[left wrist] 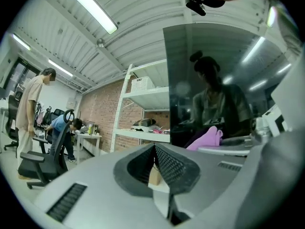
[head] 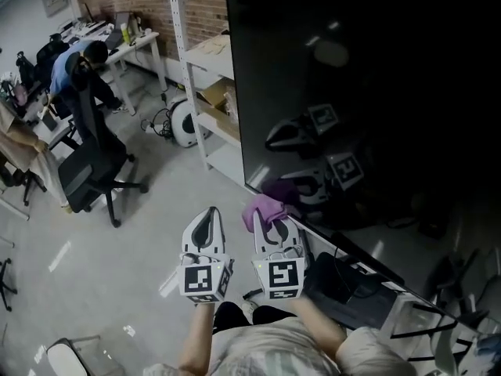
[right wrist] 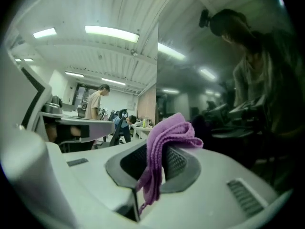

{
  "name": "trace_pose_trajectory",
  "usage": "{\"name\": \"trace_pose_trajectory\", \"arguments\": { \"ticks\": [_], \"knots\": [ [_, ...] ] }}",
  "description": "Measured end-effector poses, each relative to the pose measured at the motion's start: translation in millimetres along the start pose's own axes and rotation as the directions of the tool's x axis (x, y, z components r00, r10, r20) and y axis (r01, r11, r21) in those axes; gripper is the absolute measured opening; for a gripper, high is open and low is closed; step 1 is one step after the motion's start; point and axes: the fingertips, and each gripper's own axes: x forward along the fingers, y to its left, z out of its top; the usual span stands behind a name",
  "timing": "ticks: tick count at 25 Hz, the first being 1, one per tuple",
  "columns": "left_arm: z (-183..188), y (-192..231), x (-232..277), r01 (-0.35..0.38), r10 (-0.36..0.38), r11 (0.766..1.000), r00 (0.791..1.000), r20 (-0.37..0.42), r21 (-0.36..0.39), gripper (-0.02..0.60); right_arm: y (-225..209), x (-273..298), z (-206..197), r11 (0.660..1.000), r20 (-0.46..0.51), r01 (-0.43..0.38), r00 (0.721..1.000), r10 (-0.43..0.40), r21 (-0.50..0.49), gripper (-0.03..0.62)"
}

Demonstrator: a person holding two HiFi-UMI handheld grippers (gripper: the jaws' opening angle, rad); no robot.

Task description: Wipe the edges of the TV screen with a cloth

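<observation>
Straight ahead of me, filling the upper right of the head view, stands a big black TV screen [head: 368, 92], glossy enough to mirror both of my grippers and the ceiling lights. Left of it is a white metal shelf unit [head: 205, 61] holding cardboard boxes, set against a brick wall. Farther left, on the grey floor, a black office chair [head: 90, 159] sits by a white desk [head: 137, 45], where a person in a blue top [head: 74, 61] bends over. Low in the middle of the view I hold both grippers side by side, pointing at the bottom left corner of the TV. My left gripper [head: 210, 211] has its ribbed jaws pressed together at the tips with nothing between them, and it hangs just left of the TV's corner, clear of the screen. My right gripper [head: 272, 222] is clamped on a purple cloth [head: 260, 208], which bunches up over the jaw tips and trails down between them. That cloth sits right at the screen's lower edge, beside the corner; I cannot tell whether it touches the glass.
</observation>
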Motion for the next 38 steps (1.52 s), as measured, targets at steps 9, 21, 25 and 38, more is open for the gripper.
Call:
{"name": "trace_pose_trajectory", "arguments": {
  "ticks": [9,21,25,38],
  "knots": [
    [12,83,48,0.133,-0.133,0.991,0.991,-0.017,-0.032,0.015,14,47,-32,0.986,-0.158,0.149,0.975,-0.159,-0.072,0.063],
    [55,174,43,0.294,-0.293,0.956,0.955,-0.038,0.011,0.015,52,123,2,0.925,-0.149,0.375,0.912,-0.381,-0.068,0.063],
    [64,194,36,0.329,-0.329,0.944,0.944,-0.023,0.024,0.015,46,130,8,0.876,-0.146,0.482,0.866,-0.478,-0.011,0.063],
    [64,180,58,0.397,-0.397,0.917,0.918,-0.007,0.034,0.015,39,123,17,0.794,-0.14,0.592,0.806,-0.575,0.143,0.063]
  ]
}}
